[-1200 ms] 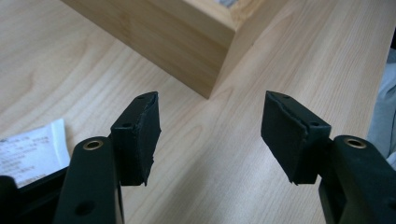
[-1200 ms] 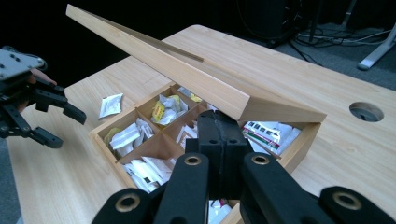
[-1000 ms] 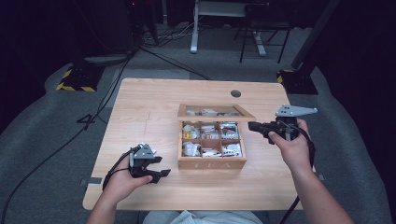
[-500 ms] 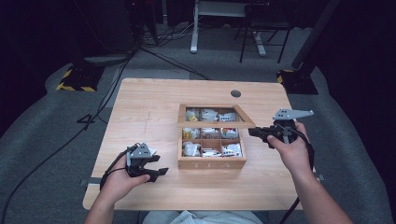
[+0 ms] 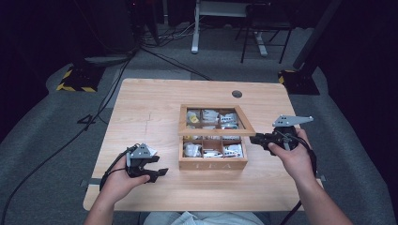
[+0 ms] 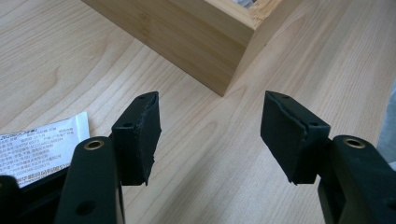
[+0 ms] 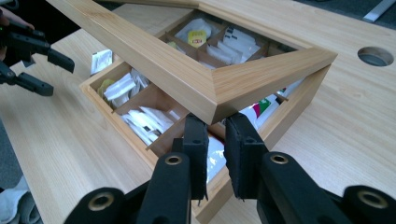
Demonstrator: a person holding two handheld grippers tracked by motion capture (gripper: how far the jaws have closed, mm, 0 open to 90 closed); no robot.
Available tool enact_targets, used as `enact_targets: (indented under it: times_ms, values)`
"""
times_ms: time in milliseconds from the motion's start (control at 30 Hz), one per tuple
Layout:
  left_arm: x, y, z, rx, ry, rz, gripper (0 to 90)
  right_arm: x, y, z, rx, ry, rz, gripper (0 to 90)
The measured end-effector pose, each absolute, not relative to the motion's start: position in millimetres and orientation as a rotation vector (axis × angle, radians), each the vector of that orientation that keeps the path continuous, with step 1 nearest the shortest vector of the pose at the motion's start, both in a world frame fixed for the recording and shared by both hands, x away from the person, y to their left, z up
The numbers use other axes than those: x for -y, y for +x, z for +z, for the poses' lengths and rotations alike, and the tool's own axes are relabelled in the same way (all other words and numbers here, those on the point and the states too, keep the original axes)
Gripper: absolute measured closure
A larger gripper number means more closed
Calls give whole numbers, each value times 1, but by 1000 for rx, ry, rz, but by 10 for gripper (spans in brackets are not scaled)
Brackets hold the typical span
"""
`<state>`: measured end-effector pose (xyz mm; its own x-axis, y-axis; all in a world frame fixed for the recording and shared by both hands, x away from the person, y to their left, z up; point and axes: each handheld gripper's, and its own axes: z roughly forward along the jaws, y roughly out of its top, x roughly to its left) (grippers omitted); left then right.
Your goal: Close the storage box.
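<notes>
Two grippers in play: right gripper (image 7: 215,140) sits just under the lid (image 7: 196,79) corner of the mid-table tea box (image 5: 212,163), jaws just been opening, narrow gap, nothing pinched. Left gripper (image 6: 212,135) wide, empty.

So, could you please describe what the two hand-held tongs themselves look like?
Both are black. The left tongs and right tongs each carry a grey three-cornered plate on top and trail a black cable. Their jaws end in black pads with rough, worn edges, on arms with brass-ringed holes. The forearms are bare.

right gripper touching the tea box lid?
Cannot tell. In the right gripper view the fingers sit just under the lid corner, jaws slightly parted after opening; no plain gap or contact.
</notes>
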<state>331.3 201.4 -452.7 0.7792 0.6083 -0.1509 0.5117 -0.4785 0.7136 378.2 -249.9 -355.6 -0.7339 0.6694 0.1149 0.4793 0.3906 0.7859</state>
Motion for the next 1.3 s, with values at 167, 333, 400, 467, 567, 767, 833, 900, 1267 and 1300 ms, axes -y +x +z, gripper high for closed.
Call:
enact_targets:
  times_ms: [167,333,400,467,567,767,833,900,1267,1300]
  values:
    - [-202,332,-453,-826,2181,151,386,250,375,-358,-2442,1017,1234,773]
    - [-204,333,-456,-842,2177,156,386,250,372,-362,-2452,1018,1222,763]
    - [-205,333,-456,-843,2178,152,386,250,371,-364,-2460,1018,1216,758]
    - [-205,334,-456,-842,2179,149,386,250,371,-365,-2467,1015,1206,753]
    - [-206,334,-457,-845,2182,153,385,249,370,-367,-2469,1012,1195,744]
    - [-207,335,-457,-847,2182,152,384,249,367,-370,-2481,1002,1171,735]
    - [-207,335,-457,-847,2182,152,384,249,367,-370,-2480,999,1168,735]
    - [-207,335,-457,-846,2182,153,383,249,365,-371,-2478,992,1165,735]
    - [-206,335,-459,-848,2184,143,384,249,361,-387,-2510,1000,1155,731]
    - [-206,335,-459,-848,2184,143,384,249,361,-388,-2510,1002,1153,731]
